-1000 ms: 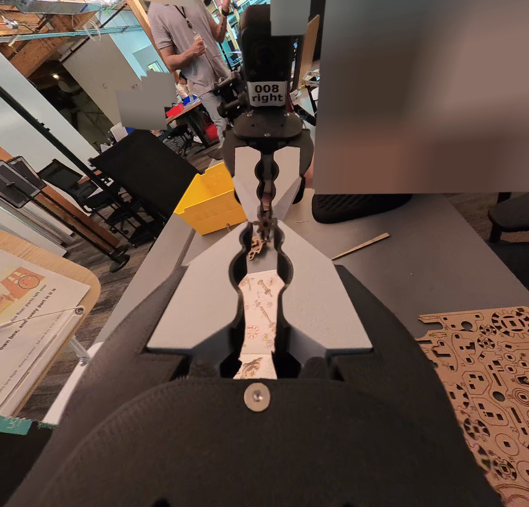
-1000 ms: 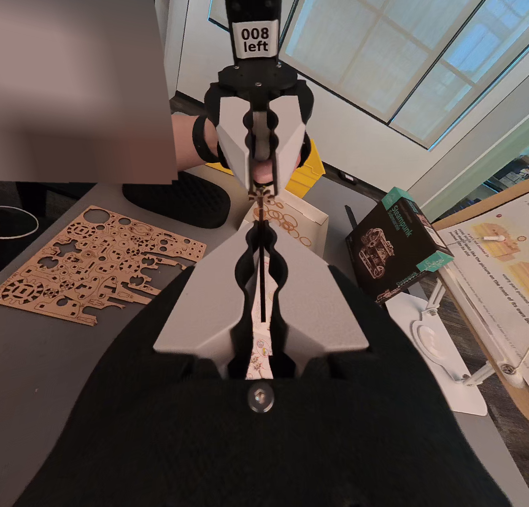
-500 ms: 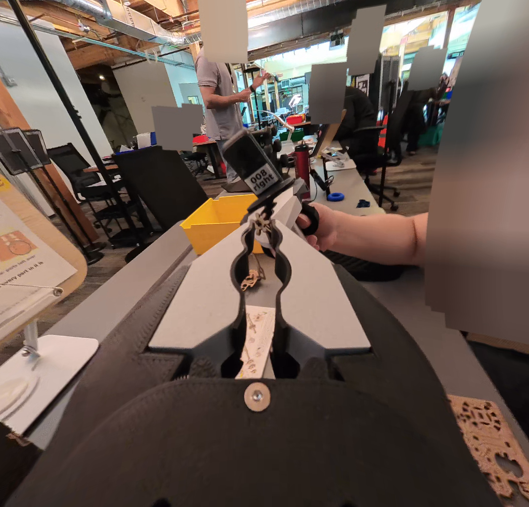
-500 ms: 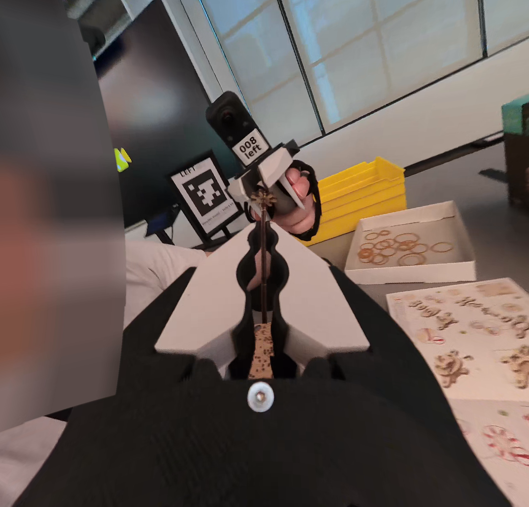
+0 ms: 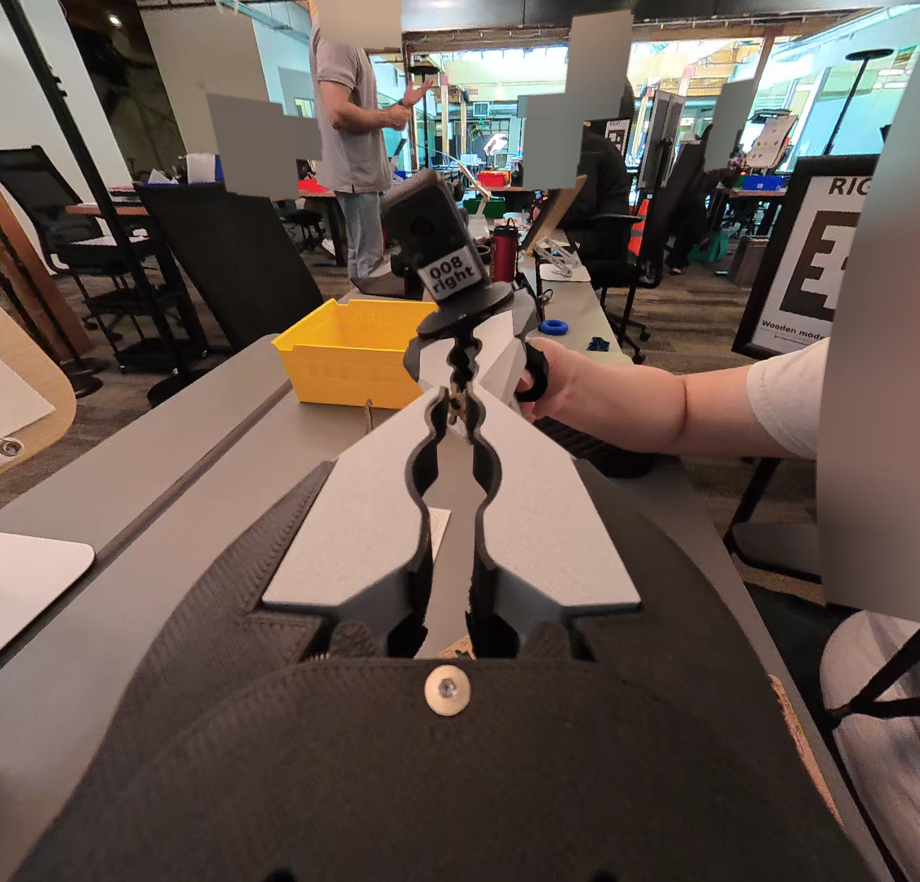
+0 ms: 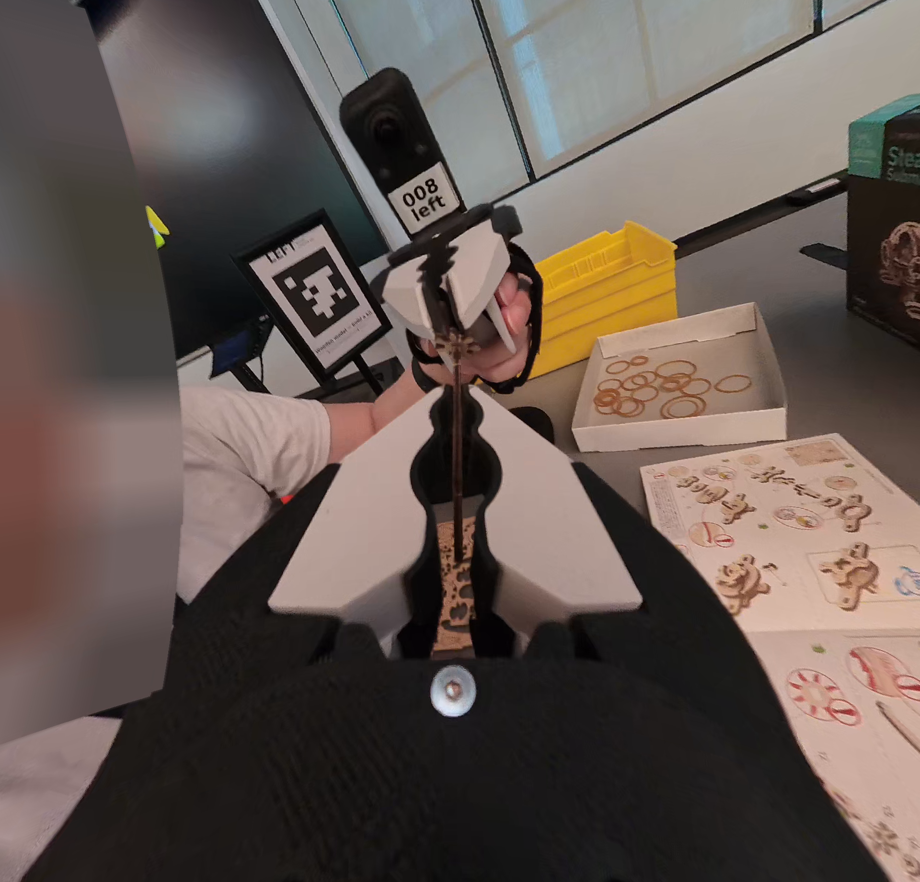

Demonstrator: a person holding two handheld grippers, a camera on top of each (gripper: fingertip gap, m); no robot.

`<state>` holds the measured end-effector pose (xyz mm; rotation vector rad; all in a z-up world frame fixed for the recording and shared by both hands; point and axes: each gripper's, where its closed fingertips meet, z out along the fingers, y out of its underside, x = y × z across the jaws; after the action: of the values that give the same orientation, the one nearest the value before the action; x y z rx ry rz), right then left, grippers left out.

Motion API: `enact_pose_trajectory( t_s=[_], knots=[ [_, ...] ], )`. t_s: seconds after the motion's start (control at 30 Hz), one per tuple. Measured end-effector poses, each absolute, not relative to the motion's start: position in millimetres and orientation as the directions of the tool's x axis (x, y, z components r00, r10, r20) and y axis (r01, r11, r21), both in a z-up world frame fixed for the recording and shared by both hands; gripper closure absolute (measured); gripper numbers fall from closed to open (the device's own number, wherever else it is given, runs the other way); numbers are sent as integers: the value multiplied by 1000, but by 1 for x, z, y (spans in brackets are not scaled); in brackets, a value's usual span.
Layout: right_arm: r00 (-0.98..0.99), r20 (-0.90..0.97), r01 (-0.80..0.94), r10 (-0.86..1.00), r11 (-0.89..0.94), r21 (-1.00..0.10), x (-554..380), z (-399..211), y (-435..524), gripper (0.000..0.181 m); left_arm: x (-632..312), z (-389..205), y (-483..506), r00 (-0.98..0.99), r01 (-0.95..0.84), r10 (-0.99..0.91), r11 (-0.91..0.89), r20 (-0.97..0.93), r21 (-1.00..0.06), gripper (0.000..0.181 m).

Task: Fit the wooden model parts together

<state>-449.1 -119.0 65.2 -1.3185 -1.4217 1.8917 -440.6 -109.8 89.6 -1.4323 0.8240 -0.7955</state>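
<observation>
My left gripper [image 5: 454,401] and right gripper [image 6: 456,396] are held in the air above the grey table [image 5: 174,465], tip to tip and facing each other. The right gripper is shut on a thin flat wooden part [image 6: 457,465] seen edge-on, which sticks out forward. A small wooden gear [image 6: 454,345] sits at its far end, right at the tips of the left gripper [image 6: 448,328], which is shut on it. In the left wrist view the small wooden part [image 5: 455,407] shows between my fingertips, with the right gripper [image 5: 460,378] just behind it.
A yellow bin [image 6: 607,280] stands behind the grippers. A white tray [image 6: 682,430] holds rubber bands. Instruction sheets [image 6: 796,534] lie at the right, and a dark kit box [image 6: 886,241] stands at the far right. A cut wooden sheet [image 6: 455,594] lies below. A person [image 5: 348,126] stands far off. My left and right fingertips are right by each other.
Both grippers have risen and tilted up from the table, so the views now look across the room. Their tips have stayed together around the wooden parts.
</observation>
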Motion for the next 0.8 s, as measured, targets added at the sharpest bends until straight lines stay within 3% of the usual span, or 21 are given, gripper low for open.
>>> enact_pose_trajectory(
  t_s=[0.3,0.8],
  knots=[
    [-428,-221,198,877,-147,-969,-444,59,-121,181,-436,85,-114,464,-30,-886,-30,13,-999,180],
    [-383,-82,247,920,16,-969,-437,56,-121,180,-430,76,-120,393,-23,-912,-135,115,-991,172]
  ],
)
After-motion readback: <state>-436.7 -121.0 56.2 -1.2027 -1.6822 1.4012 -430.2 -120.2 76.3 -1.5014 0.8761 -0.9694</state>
